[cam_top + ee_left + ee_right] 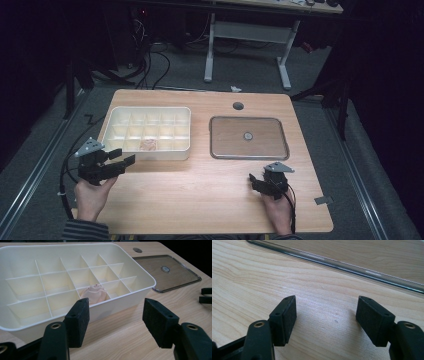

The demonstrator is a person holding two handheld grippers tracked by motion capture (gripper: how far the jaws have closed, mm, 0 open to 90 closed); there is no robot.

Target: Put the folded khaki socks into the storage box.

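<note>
At the left edge of the wooden surface (200, 195), the left gripper (120, 162) is held in the person's left hand (92, 197), above the near-left corner area and just short of the tray (150, 112). Its jaws are spread apart with nothing between them; in the left gripper view they frame the tray's near wall, close to it but not touching.

The tray (130, 296) is cream, rectangular, and split by thin dividers into a grid of small compartments. It sits on the left half of the surface. A crumpled pink cloth (96, 293) lies in one compartment of the nearest row, roughly in the middle of that row; in the high view the cloth (148, 145) shows against the near wall.

To the right of the tray, well apart from it, a clear flat lid (248, 137) lies on the surface with a small round knob (248, 135) at its centre. Beyond it is a round hole (238, 106) in the surface.

Near the right front, the right gripper (256, 181) is held in the right hand (277, 210), just in front of the lid's near edge (337, 263). Its jaws are also released, empty, hovering over bare wood.
</note>
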